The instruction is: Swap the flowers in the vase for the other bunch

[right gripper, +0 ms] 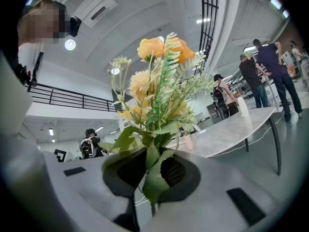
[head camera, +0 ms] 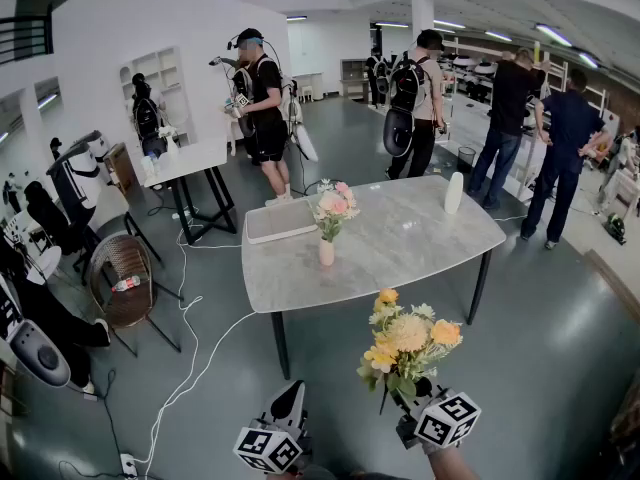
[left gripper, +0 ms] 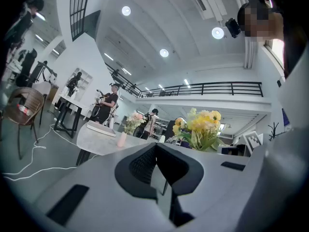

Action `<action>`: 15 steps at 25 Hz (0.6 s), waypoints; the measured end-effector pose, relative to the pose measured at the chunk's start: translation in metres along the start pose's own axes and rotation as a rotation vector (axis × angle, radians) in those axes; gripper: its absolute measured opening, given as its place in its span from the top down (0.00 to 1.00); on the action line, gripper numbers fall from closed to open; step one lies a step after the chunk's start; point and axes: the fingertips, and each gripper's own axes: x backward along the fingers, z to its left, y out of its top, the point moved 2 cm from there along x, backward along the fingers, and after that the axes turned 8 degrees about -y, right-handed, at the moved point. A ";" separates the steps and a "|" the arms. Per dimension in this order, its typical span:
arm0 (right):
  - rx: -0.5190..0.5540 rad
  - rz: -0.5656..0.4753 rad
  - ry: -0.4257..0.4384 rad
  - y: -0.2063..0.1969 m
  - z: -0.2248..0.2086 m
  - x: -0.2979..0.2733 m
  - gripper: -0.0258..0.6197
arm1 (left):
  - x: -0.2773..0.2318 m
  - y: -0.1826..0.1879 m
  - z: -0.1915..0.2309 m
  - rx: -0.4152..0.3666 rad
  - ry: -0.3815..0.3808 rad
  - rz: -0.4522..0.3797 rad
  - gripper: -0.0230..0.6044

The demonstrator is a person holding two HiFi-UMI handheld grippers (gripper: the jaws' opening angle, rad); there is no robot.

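Evidently at the approach: carrying left gripper [left gripper: 155,166] pressed together, empty; facing pink flowers [head camera: 333,206] in the vase [head camera: 326,253] on the table [head camera: 400,238], well apart; pinching yellow bunch [head camera: 408,340] by the stems in right gripper [right gripper: 149,170]. Next, probably: close in, open left, lift pink flowers out.

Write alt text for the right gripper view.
The right gripper has its jaws shut on the stems of a bunch of yellow and orange flowers with green leaves, standing upright. Behind, a grey stone-topped table bears a small pink vase.
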 end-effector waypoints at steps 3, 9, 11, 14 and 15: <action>-0.008 -0.014 -0.024 0.001 -0.010 -0.002 0.85 | -0.004 0.001 0.003 -0.009 0.029 -0.015 0.94; 0.065 -0.041 -0.036 0.011 -0.015 -0.009 0.85 | -0.024 0.005 0.008 -0.031 0.081 -0.053 0.94; 0.083 -0.046 -0.041 0.014 -0.017 -0.011 0.85 | -0.035 0.004 0.008 -0.039 0.076 -0.052 0.94; 0.086 -0.059 -0.055 0.019 -0.025 -0.018 0.85 | -0.055 0.007 0.010 -0.052 0.050 -0.050 0.94; 0.084 -0.064 -0.065 0.021 -0.029 -0.021 0.85 | -0.062 0.008 0.012 -0.055 0.039 -0.050 0.94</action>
